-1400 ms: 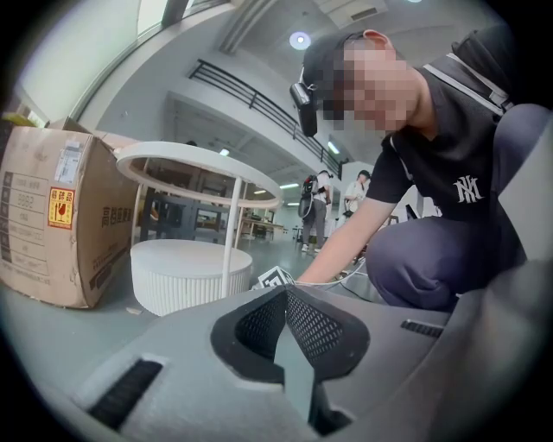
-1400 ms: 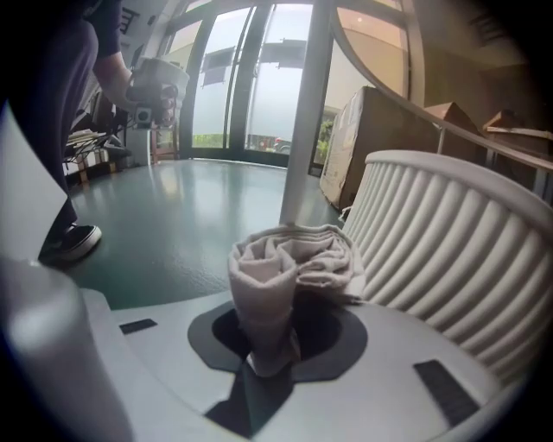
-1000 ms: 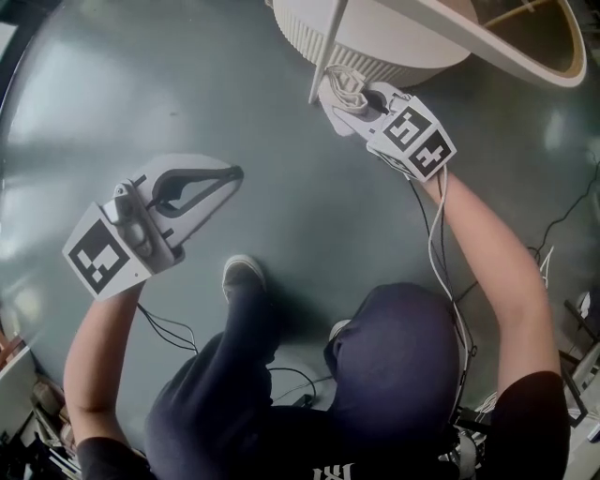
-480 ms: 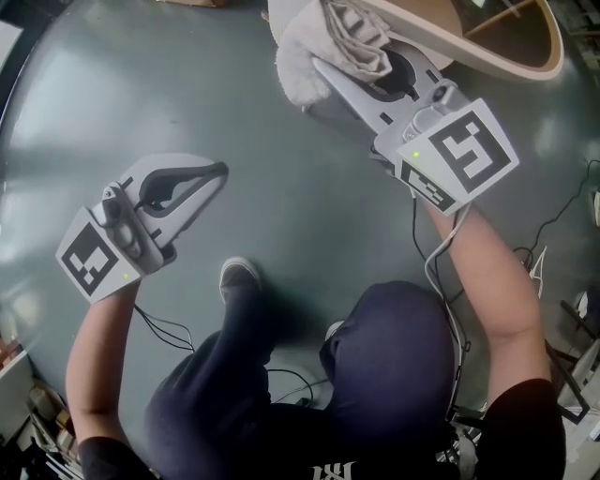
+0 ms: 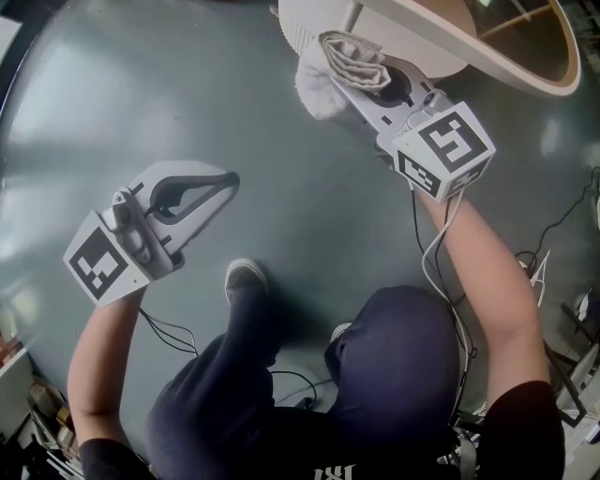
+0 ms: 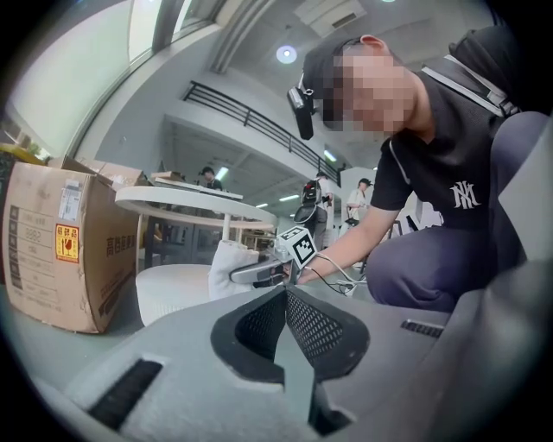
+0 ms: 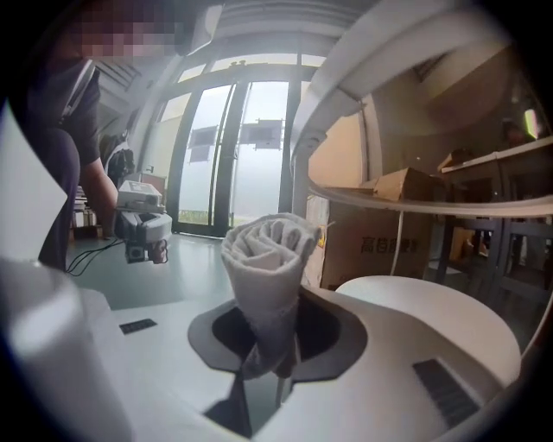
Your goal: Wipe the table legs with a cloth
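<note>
A white cloth (image 5: 345, 58), rolled into a bundle, is clamped in my right gripper (image 5: 336, 79) just in front of the table's ribbed white base (image 5: 298, 30). The thin white leg (image 5: 351, 11) rises behind the cloth toward the oval tabletop (image 5: 562, 66). In the right gripper view the cloth (image 7: 270, 259) stands up from the shut jaws, with the leg (image 7: 333, 112) curving close above it. My left gripper (image 5: 228, 177) hovers over the grey floor at the left, shut and holding nothing. The left gripper view shows its jaws (image 6: 285, 298) closed, and the cloth (image 6: 225, 268) beyond them.
A cardboard box (image 6: 60, 250) stands left of the table base (image 6: 173, 289). Another box (image 7: 380, 246) sits under the tabletop. My shoe (image 5: 246, 277) and knees are below the grippers. Cables (image 5: 562, 220) trail at the right. People stand far off (image 6: 356, 200).
My right gripper lifted the cloth away from the foot of the leg, swung up and left, then settled slightly lower in front of the base. The left gripper barely shifted.
</note>
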The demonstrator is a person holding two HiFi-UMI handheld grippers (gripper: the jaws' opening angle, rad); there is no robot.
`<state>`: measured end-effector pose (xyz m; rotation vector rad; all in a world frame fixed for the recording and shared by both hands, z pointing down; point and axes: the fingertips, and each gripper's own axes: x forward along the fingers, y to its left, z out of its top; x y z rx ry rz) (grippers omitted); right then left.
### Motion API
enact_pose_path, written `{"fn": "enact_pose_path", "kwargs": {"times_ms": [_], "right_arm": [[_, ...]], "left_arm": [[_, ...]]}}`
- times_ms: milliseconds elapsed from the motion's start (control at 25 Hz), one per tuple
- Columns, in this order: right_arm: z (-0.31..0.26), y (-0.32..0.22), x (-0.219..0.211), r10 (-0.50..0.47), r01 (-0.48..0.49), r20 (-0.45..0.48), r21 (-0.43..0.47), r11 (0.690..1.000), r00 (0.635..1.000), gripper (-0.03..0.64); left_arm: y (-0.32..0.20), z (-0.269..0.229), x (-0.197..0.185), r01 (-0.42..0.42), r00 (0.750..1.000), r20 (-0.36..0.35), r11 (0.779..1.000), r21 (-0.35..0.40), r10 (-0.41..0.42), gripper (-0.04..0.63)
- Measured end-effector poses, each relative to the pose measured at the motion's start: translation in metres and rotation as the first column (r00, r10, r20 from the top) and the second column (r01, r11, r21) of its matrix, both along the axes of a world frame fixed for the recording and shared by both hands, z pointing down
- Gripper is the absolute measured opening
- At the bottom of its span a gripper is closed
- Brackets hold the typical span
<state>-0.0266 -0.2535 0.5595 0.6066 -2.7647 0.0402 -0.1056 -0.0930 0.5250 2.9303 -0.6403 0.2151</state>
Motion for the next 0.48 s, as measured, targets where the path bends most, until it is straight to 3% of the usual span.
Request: {"fn": "enact_pose_path", "kwargs": {"times_ms": [160, 320, 480], "right_arm": [[0.001, -0.004, 0.0, -0.014, 0.012, 0.064, 0.028, 1.0, 0.998, 0.078], [0.007, 0.006, 0.005, -0.007, 0.007, 0.063, 0.01, 1.0, 0.998, 0.078], [0.011, 0.01, 0.005, -0.043, 0.039, 0.083, 0.05, 0.998, 0.996, 0.08]], "left_arm": [[-0.005, 0.011, -0.003, -0.003, 1.0, 0.003, 1.0, -0.023, 0.003, 0.008], [-0.002, 0.01, -0.003, -0.007, 1.0, 0.009, 0.999, -0.033, 0.007, 0.008], [-0.004, 0.01, -0.004, -0.005, 1.0, -0.001, 1.0, -0.028, 0.005, 0.008]]}}
